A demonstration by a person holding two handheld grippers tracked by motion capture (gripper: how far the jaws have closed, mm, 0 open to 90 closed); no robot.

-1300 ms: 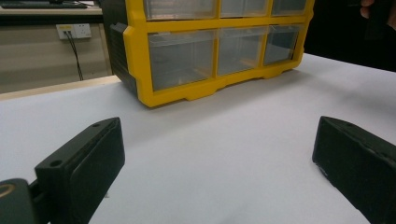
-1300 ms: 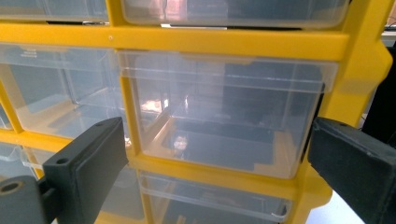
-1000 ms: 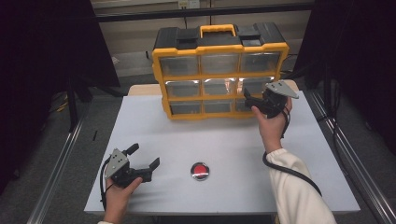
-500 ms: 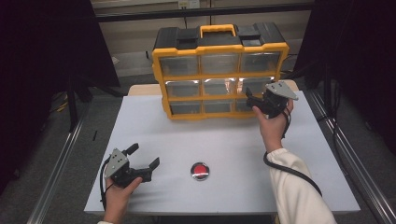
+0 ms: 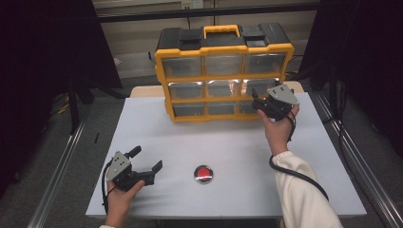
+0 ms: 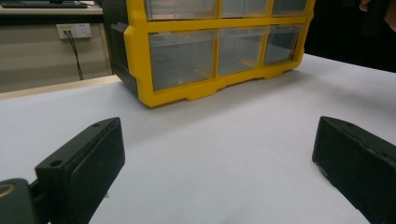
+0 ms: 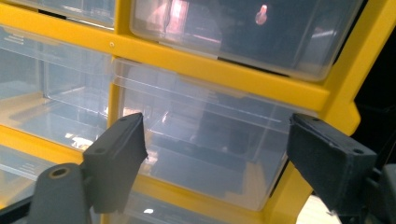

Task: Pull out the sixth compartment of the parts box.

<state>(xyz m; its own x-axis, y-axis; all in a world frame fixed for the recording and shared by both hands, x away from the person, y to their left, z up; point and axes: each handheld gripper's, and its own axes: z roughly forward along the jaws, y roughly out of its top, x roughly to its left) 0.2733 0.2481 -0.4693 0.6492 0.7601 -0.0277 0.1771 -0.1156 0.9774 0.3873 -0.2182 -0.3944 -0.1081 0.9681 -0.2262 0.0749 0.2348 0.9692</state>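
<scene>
A yellow and black drawer cabinet (image 5: 223, 51) with clear drawers stands at the back of the white table (image 5: 237, 142). My right gripper (image 5: 255, 102) is held up against its right column, open. In the right gripper view the two jaws stand wide apart on either side of a clear middle-row drawer (image 7: 201, 116), with the fingertips (image 7: 123, 140) close to its front. Whether they touch it I cannot tell. My left gripper (image 5: 146, 159) rests low at the table's front left, open, with nothing between its fingers (image 6: 84, 158). The cabinet (image 6: 135, 60) lies well ahead of it.
A small round red button with a metal rim (image 5: 204, 173) sits near the table's front middle, right of the left gripper. Metal rails (image 5: 351, 156) run along both sides of the table. A cable (image 5: 294, 173) trails from the right gripper along the white sleeve.
The right gripper has edged very slightly toward the cabinet's right column. The left gripper and the red button have not moved.
</scene>
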